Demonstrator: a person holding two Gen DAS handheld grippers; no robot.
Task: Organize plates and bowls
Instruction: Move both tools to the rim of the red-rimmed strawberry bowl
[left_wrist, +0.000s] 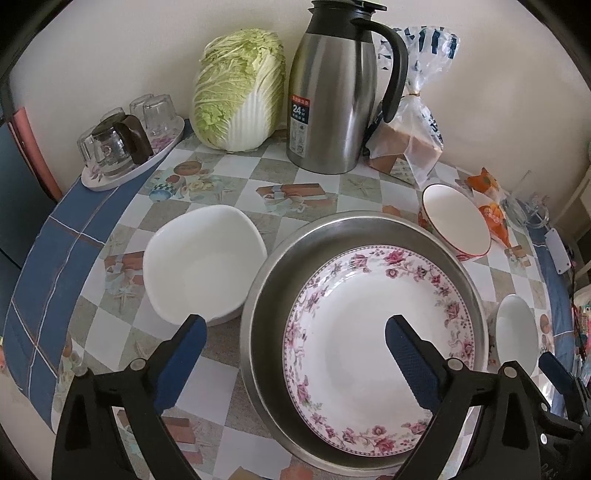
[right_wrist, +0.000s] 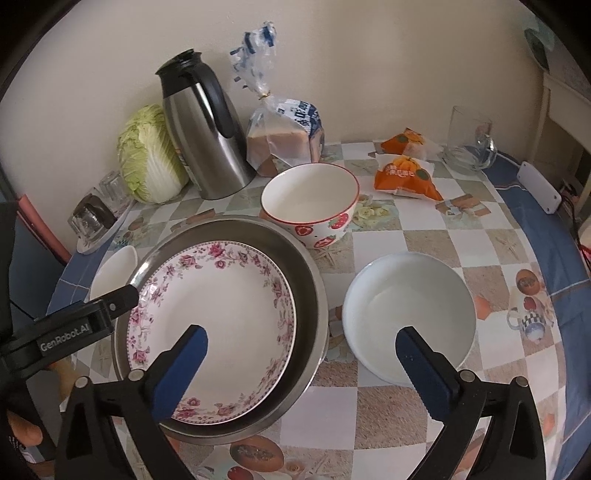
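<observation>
Item: floral plate (left_wrist: 380, 343), lying flat inside the steel basin (left_wrist: 275, 258), lower centre of both views. The rest of the set stood loose on the table around it.

Item: square white bowl (left_wrist: 205, 266), just beside the basin at centre left of the left wrist view.

Item: strawberry-print bowl (right_wrist: 310, 203), touching or nearly touching the basin's far rim at upper centre of the right wrist view.

Item: round white bowl (right_wrist: 410, 317), lower right of that view, near the basin.

Item: left gripper (left_wrist: 295, 350), jaws spread and holding nothing, over the basin's near-left wall.

Item: right gripper (right_wrist: 301, 363), jaws spread and empty, straddling the gap between basin and round white bowl.

Hazards, as judged: glazed rims could slip from the pads; a tilted bowl might clank onto the plate; a wide swing could knock the steel flask (left_wrist: 332, 99) or the glass mug (right_wrist: 469, 140).
</observation>
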